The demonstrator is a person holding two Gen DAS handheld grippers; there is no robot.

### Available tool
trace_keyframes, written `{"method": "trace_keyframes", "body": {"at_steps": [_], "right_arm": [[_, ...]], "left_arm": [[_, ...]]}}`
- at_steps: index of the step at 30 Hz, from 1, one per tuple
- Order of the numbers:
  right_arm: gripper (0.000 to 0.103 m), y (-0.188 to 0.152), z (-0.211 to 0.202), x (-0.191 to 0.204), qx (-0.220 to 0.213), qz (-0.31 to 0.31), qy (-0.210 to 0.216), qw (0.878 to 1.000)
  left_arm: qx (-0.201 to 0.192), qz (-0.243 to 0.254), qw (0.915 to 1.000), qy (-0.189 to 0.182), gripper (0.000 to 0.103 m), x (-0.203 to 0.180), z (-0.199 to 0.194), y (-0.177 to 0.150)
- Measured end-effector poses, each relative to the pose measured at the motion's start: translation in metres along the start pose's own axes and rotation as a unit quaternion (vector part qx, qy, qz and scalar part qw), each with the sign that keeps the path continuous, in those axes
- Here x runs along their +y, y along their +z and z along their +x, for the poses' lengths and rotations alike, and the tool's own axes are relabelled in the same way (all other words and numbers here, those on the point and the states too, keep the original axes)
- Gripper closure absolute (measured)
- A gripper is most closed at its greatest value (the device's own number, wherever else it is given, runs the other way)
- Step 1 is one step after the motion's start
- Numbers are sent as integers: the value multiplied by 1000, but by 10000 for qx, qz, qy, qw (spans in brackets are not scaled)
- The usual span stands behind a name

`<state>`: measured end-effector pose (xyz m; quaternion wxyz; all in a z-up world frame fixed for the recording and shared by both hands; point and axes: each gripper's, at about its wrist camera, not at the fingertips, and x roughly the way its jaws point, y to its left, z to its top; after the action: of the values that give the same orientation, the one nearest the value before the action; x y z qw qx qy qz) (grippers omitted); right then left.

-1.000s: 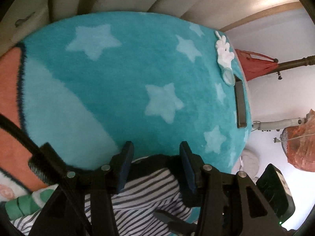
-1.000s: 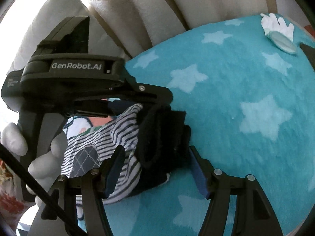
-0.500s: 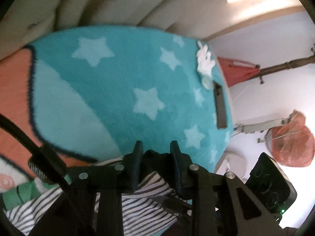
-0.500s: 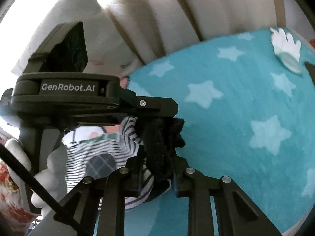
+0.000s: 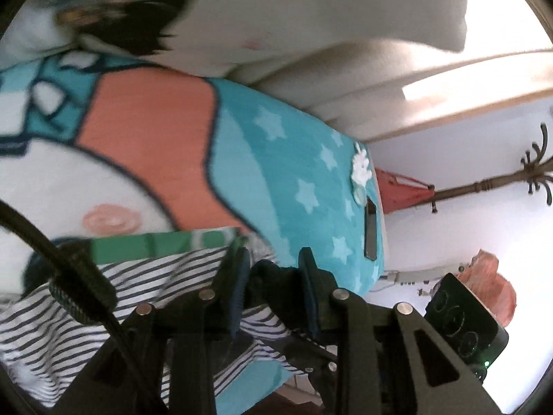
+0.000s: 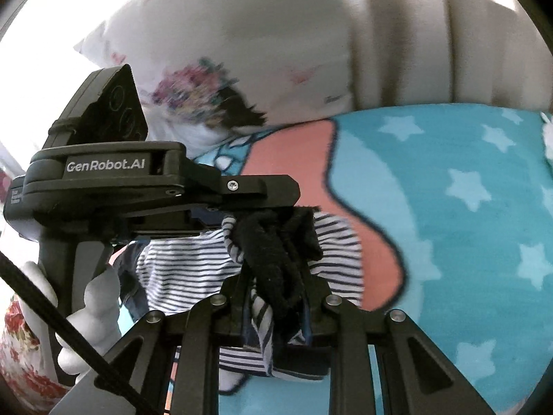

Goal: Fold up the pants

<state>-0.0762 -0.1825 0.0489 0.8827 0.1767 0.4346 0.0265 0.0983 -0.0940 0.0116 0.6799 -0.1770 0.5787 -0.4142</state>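
the striped pants [image 6: 193, 263] are gripped at the black waistband by the left tool [image 5: 273, 276] and right tool [image 6: 276, 297], lifted off the bed [image 6: 484, 242], with folding judged barely begun.

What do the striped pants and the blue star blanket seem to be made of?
Striped pants: thin, soft knit, probably cotton jersey; it drapes and bunches, with a thicker black band where the right tool holds it. Blue star blanket: plush fleece, matte and fuzzy, likely synthetic.

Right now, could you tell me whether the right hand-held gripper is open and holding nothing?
No: the right hand-held gripper is shut on the black waistband of the striped pants.
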Motion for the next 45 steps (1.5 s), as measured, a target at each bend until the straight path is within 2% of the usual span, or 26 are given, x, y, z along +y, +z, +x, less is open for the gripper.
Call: {"method": "trace_keyframes", "body": {"at_steps": [4,6,10,14,16,19,20,21,22,26,30,33,37,39,42,45], "right_arm": [[74,-7,16,18,123,-119,89,9998],[56,-11,27,22,289,-98,238,9992],[54,-22,42,34,765,-21,818,9937],[54,-19,18,45,632,-106,1171,9910],[54,-13,1,44,396,-129,1107,9930],[56,-3,-11,36,163,-78,515,9985],[64,-1,-8,32,169,-40,316,9993],[72,2,-2,28,227,42,153,9996],[74,3,6,24,291,136,73,9995],[74,1,43,29,596,135,-60,9981],[73,-9,78,42,963,-169,-468,9941],[73,-4,71,41,926,-118,-503,9944],[72,8,43,56,596,-204,-582,9963],[62,12,40,75,593,-369,-445,9966],[54,13,56,114,902,-649,-1,9938],[49,6,83,157,1367,-875,366,9861]], "left_arm": [[-210,-237,9994,126,73,24,-19,-5],[-308,-308,9989,195,68,34,-31,-7],[-545,-541,9968,243,64,52,-55,-15],[-774,-592,9944,409,62,60,-83,-30],[-915,-460,9926,655,59,58,-98,-39],[-1139,-234,9879,1026,59,55,-122,-54],[-1221,-203,9861,1104,58,55,-129,-58],[-1315,-189,9839,1194,58,57,-137,-63],[-1382,-195,9821,1268,58,60,-144,-68],[-1539,-299,9752,1563,58,73,-158,-84],[-1659,-542,9681,1797,58,93,-174,-104],[-1889,-885,9605,1841,57,115,-197,-124],[-2146,-1329,9482,1930,57,146,-220,-147],[-2218,-1541,9433,1932,57,162,-228,-159],[-2257,-1822,9384,1879,57,181,-234,-176],[-2290,-1956,9346,1891,57,191,-239,-190]]}}
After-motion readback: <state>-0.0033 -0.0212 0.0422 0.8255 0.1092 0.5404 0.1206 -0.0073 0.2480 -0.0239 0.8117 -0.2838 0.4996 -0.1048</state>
